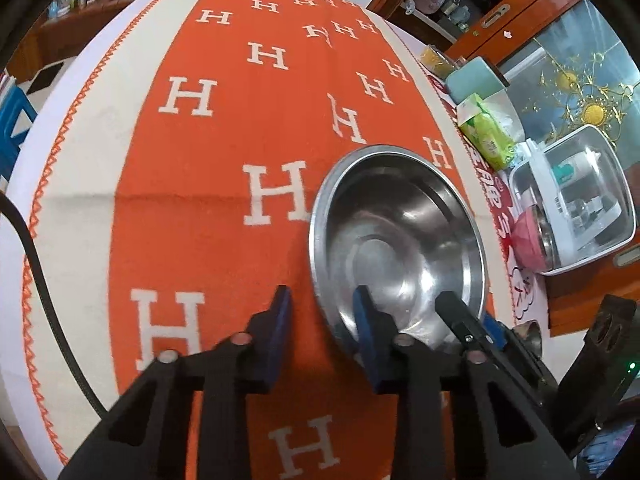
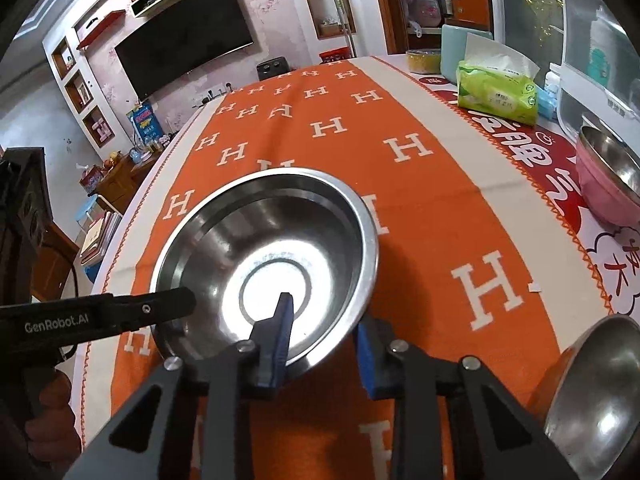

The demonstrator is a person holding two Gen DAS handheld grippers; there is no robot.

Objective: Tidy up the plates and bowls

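- The left gripper (image 1: 322, 300) is pinching the left rim of the steel bowl (image 1: 400, 240), one pad inside, one outside
- The bowl is sitting on the orange cloth (image 1: 208, 232) over the table
- The right gripper (image 2: 325, 316) is clamping the bowl's near-right rim likewise

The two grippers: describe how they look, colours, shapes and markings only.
Each gripper, left gripper and right gripper, has black angular linkage arms with triangular cut-outs, silver round pivot pins and two blue pads. One finger reads "GenRobot.AI" in pale letters. A black cable trails away.
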